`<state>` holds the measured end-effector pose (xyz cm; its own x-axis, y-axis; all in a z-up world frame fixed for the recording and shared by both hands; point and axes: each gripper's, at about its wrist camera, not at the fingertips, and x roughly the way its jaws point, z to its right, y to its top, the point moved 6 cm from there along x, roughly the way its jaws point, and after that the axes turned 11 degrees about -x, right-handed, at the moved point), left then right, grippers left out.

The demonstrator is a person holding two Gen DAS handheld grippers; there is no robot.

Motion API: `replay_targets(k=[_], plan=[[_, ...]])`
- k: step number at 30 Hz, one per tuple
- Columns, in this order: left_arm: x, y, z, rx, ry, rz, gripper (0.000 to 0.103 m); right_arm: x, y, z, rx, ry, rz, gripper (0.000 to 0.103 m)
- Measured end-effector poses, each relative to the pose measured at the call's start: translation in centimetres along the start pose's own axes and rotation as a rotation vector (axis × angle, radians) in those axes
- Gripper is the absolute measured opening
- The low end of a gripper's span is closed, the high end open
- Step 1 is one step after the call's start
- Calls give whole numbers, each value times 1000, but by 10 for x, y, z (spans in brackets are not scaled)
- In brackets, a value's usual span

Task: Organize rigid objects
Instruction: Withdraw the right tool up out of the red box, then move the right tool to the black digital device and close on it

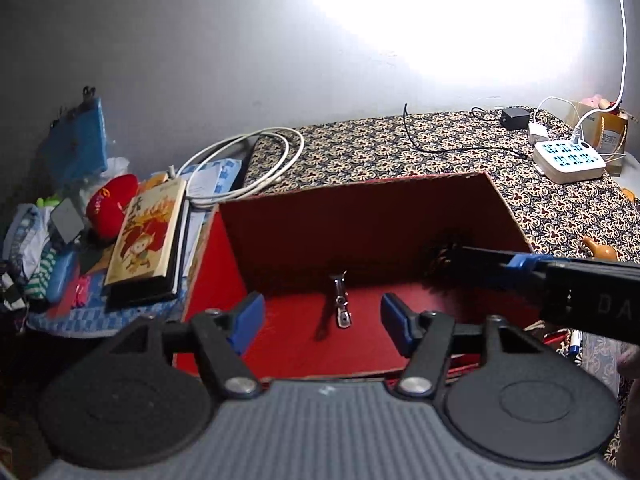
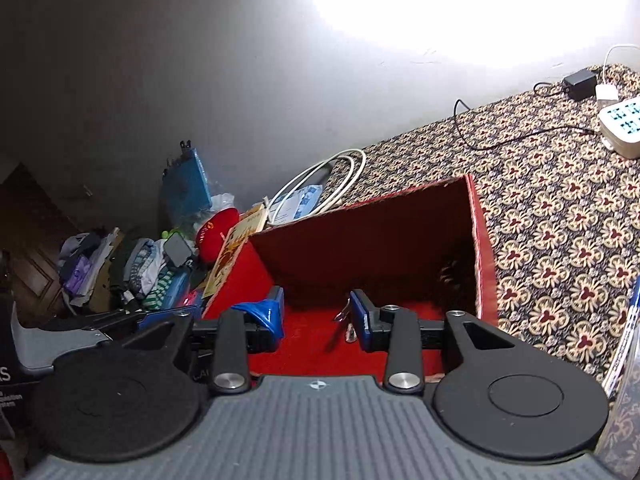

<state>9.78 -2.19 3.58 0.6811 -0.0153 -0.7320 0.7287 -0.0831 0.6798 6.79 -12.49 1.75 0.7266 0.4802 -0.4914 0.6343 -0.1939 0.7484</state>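
A red cardboard box (image 1: 304, 200) stands open on the patterned bed cover; it also shows in the right wrist view (image 2: 482, 240). A small metal nail clipper (image 1: 341, 300) lies on the box's red floor, also seen in the right wrist view (image 2: 345, 314). A dark pine cone (image 1: 442, 254) sits in the box's right corner. My left gripper (image 1: 322, 320) is open and empty just above the box's near edge, its jaws either side of the clipper. My right gripper (image 2: 318, 314) is open over the box; a blue plastic scrap (image 2: 260, 312) clings to its left finger. It enters the left wrist view from the right (image 1: 520, 264).
A stack of books (image 1: 148, 240), a red plush (image 1: 106, 208), clothes and a white cable (image 1: 256, 160) lie left of the box. A white power strip (image 1: 570, 160) and a black adapter (image 1: 514, 117) sit at the far right on the cover. The wall is close behind.
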Motion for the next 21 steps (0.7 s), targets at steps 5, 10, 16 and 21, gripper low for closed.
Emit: replay_targets(k=[5, 10, 16, 21], plan=[[-10, -9, -8, -28, 16, -1, 63, -6, -7, -8, 0, 41, -10, 20], [-18, -21, -19, -50, 34, -10, 63, -9, -18, -12, 14, 79, -37, 20], [-24, -35, -37, -88, 54, -23, 63, -13, -33, -15, 3, 113, -71, 20], [-25, -50, -55, -126, 62, -41, 63, -17, -50, -18, -40, 133, -115, 19]])
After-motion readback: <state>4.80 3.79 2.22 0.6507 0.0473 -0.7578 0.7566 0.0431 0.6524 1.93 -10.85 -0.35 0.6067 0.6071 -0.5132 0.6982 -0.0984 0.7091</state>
